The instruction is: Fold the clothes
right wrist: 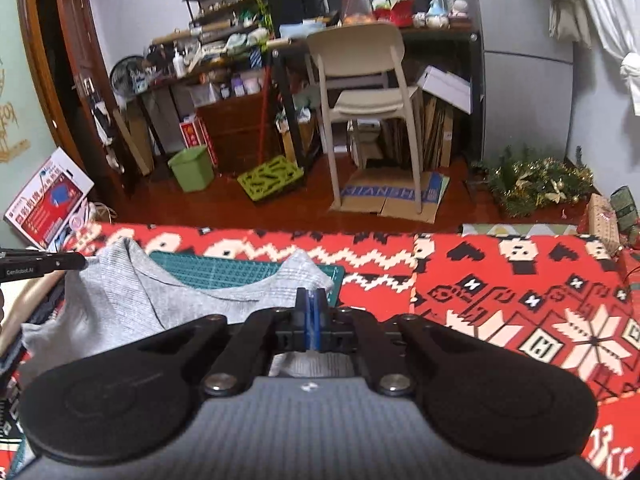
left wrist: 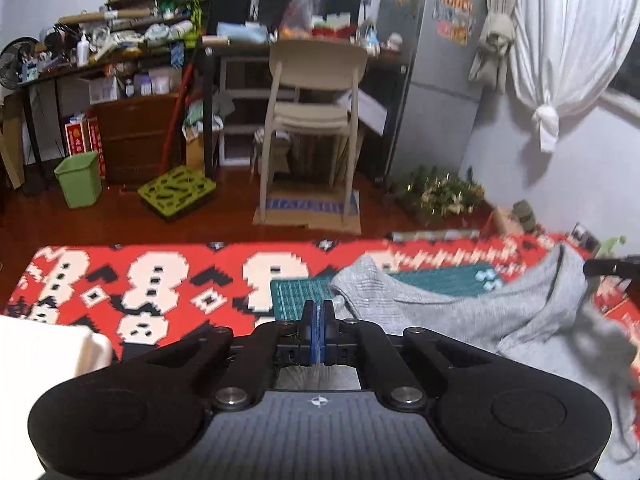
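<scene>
**Holding a grey top by two corners**

Gripping the grey top (left wrist: 460, 320) at one shoulder, the left gripper (left wrist: 318, 312) had its fingers pressed together, with fabric running under and behind them; whether cloth sat between the pads could not be told for certain from the left view. The right gripper (right wrist: 310, 304) likewise had its fingers closed tight at the other shoulder of the top (right wrist: 132, 304), the knit bunched just at the tips. The garment hung stretched between the two grippers, its neckline dipping in a curve over a green mat (right wrist: 224, 270). That mat lay on a red patterned cloth (right wrist: 500, 280) covering the tabletop. The top's lower part dropped toward the cameras, blurred at the right edge of the left view. Beyond the tabletop stood a beige chair (left wrist: 312, 112) on flattened cardboard (right wrist: 392, 200), with a green bin (left wrist: 78, 178) near a cluttered desk (left wrist: 120, 64).
</scene>
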{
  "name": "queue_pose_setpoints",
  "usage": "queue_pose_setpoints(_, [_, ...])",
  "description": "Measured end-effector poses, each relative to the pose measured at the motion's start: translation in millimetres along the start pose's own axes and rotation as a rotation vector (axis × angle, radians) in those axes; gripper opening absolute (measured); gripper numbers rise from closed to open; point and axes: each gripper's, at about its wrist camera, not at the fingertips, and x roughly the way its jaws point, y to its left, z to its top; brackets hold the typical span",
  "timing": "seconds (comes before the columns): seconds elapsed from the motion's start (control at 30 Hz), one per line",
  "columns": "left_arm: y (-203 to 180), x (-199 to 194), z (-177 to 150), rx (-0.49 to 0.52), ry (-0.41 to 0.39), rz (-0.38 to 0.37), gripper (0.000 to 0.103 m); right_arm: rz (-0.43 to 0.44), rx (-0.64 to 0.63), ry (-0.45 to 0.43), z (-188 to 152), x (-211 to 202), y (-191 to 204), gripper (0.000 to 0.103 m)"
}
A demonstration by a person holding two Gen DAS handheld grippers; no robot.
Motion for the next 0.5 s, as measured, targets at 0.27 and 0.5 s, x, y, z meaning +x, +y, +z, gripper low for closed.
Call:
queue_pose_setpoints(0.27, [2,36,17,0.004,0.042,0.049,0.002,-0.041,0.038,0.054,20,38,-15,0.001])
queue_pose_setpoints(0.5, [10,83,19,-0.01,0.094,0.118,0.002,-0.079,0.059,0.072,25,90,-28,0.001])
